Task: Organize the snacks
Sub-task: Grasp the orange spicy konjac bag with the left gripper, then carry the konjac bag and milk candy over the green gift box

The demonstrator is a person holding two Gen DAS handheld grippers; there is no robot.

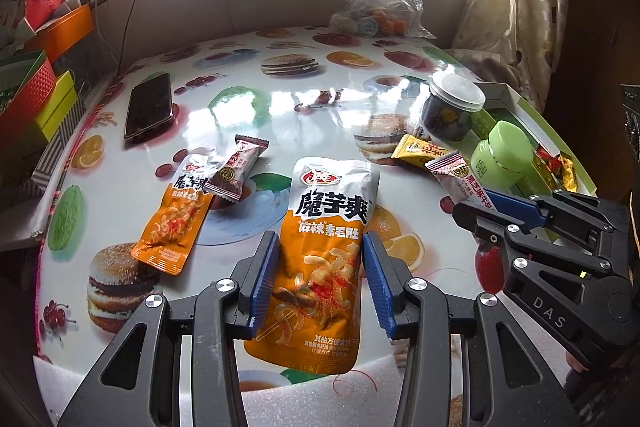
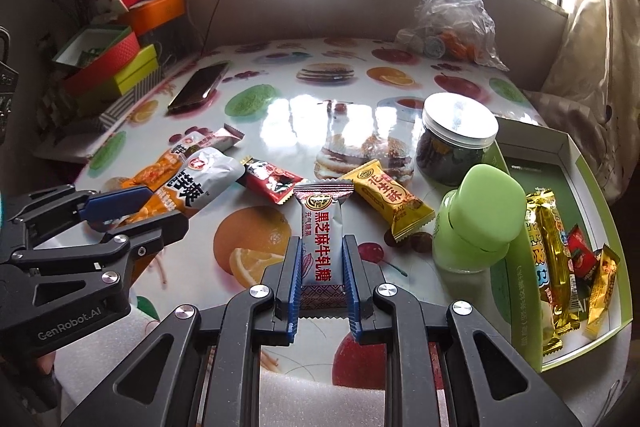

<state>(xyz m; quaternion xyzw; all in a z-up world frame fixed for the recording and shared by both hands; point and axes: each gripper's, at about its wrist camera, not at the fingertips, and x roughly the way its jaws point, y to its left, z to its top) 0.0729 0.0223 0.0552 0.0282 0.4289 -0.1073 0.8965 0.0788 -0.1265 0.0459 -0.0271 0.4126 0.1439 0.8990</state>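
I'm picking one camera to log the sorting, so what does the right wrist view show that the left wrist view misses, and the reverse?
Only the right wrist view shows the red candy bar on the table and the long gold snack lying in the green box.

Only the left wrist view shows the whole second konjac pouch flat on the table.

Both show the left gripper shut on a konjac pouch, the right gripper shut on a sesame nougat bar, the dark-filled jar and the phone.

Orange-silver pouch (image 1: 320,267) and nougat bar (image 2: 320,239) (each pinched upright)
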